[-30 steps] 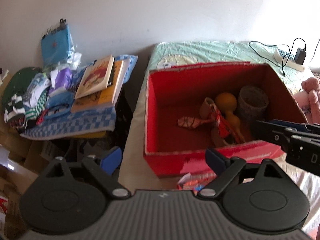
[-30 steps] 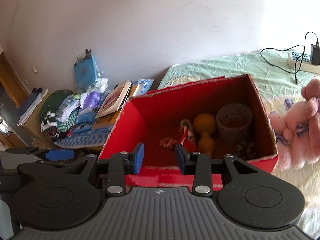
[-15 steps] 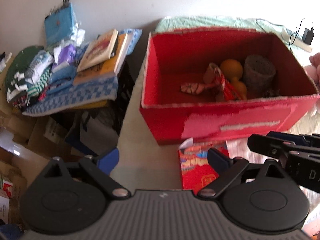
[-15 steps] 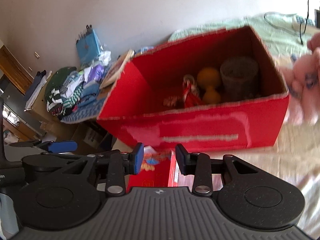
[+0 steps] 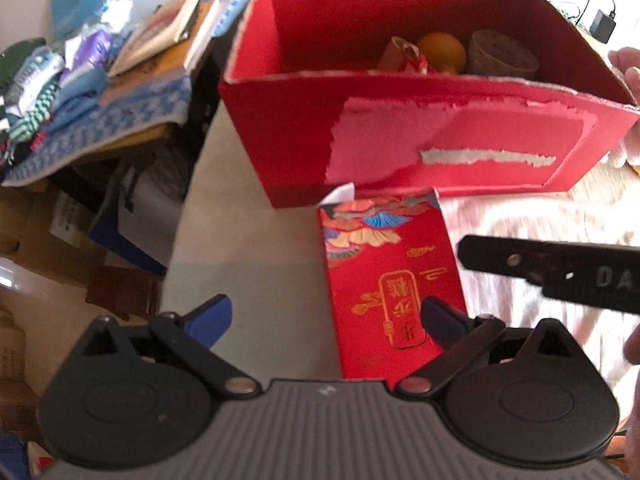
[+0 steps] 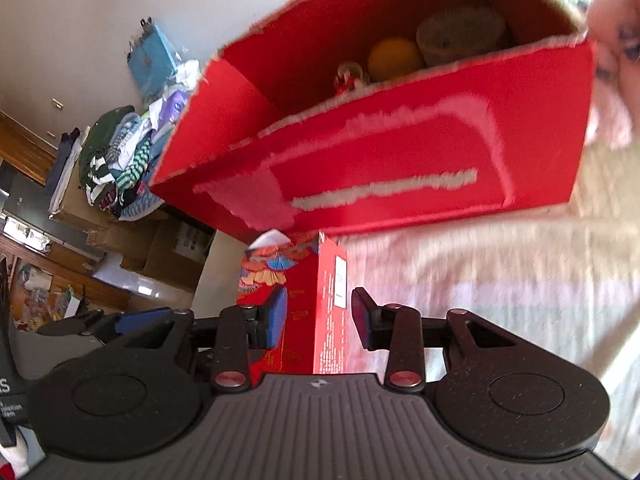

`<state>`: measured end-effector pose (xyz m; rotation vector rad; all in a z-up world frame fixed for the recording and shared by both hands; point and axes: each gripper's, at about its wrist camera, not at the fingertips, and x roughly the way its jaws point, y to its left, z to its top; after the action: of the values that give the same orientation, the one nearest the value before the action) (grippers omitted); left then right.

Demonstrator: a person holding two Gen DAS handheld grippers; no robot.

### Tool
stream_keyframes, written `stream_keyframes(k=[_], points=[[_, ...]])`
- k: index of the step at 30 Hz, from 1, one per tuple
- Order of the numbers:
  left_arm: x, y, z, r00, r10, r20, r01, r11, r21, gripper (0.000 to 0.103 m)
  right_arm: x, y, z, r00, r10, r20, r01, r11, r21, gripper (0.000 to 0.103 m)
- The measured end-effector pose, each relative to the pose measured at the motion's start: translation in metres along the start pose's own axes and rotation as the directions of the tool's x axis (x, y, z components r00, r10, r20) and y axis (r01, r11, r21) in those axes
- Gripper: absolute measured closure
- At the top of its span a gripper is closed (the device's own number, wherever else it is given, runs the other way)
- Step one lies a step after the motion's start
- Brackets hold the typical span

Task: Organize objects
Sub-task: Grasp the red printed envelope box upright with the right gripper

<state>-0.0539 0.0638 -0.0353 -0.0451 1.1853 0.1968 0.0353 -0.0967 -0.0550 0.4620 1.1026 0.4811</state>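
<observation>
Reaching, left view: left claw (image 5: 324, 312) spread wide, holding nothing, above the flat red packet (image 5: 390, 276) lying on the bed (image 5: 520, 232) just before the red box (image 5: 400, 120).
Right view: right claw (image 6: 319, 316) part open, straddling the packet's edge, not yet clamped.
Risk: the blurred, fast approach could nudge the thin packet aside.

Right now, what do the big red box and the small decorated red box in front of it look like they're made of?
Big red box: seemingly cardboard with a red paper skin, matte; torn patches and ragged pale edges. Small decorated box: probably thin printed card, smooth, with shiny gold lettering.
</observation>
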Motion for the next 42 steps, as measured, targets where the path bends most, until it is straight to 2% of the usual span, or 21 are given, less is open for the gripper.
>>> stream_keyframes(k=[5, 9, 12, 19, 21, 24, 28, 33, 37, 40, 42], points=[[0.014, -0.001, -0.001, 0.998, -0.051, -0.031, 0.051, 0.999, -0.003, 0.003, 0.019, -0.005, -0.002, 0.996, 0.043, -0.076, -0.039, 0.998, 0.054, 0.064], [0.013, -0.002, 0.002, 0.991, -0.124, -0.044, 0.125, 0.992, 0.016, 0.014, 0.022, -0.007, -0.001, 0.993, 0.053, -0.108, -0.046, 0.996, 0.073, 0.063], [0.012, -0.010, 0.005, 0.979, -0.189, -0.072, 0.191, 0.981, 0.034, 0.019, 0.015, -0.008, 0.000, 0.990, 0.063, -0.128, -0.052, 0.995, 0.084, 0.071], [0.005, -0.048, 0.008, 0.969, -0.232, -0.087, 0.245, 0.954, 0.175, 0.021, -0.010, -0.033, -0.009, 0.995, 0.023, -0.097, -0.008, 0.988, 0.153, 0.073], [0.002, -0.061, 0.008, 0.962, -0.254, -0.099, 0.270, 0.935, 0.228, 0.021, -0.022, -0.043, -0.014, 0.996, 0.008, -0.088, 0.007, 0.985, 0.171, 0.073], [-0.007, -0.090, 0.006, 0.958, -0.271, -0.092, 0.286, 0.892, 0.350, 0.021, -0.043, -0.059, -0.021, 0.998, -0.010, -0.070, 0.026, 0.972, 0.234, 0.073], [-0.025, -0.130, 0.004, 0.948, -0.312, -0.067, 0.301, 0.807, 0.508, 0.021, -0.080, -0.078, -0.034, 0.998, -0.065, -0.005, 0.063, 0.948, 0.311, 0.073], [-0.057, -0.167, 0.006, 0.911, -0.412, -0.026, 0.330, 0.690, 0.644, 0.021, -0.133, -0.079, -0.043, 0.975, -0.182, 0.125, 0.130, 0.932, 0.339, 0.073], [-0.089, -0.179, 0.012, 0.859, -0.511, 0.034, 0.340, 0.619, 0.708, 0.021, -0.179, -0.072, -0.048, 0.932, -0.267, 0.245, 0.180, 0.928, 0.326, 0.073], [-0.113, -0.179, 0.017, 0.817, -0.568, 0.097, 0.328, 0.598, 0.731, 0.021, -0.205, -0.060, -0.044, 0.893, -0.298, 0.338, 0.199, 0.934, 0.298, 0.073], [-0.130, -0.174, 0.027, 0.791, -0.592, 0.157, 0.306, 0.605, 0.735, 0.021, -0.215, -0.050, -0.035, 0.869, -0.297, 0.397, 0.204, 0.944, 0.260, 0.073]])
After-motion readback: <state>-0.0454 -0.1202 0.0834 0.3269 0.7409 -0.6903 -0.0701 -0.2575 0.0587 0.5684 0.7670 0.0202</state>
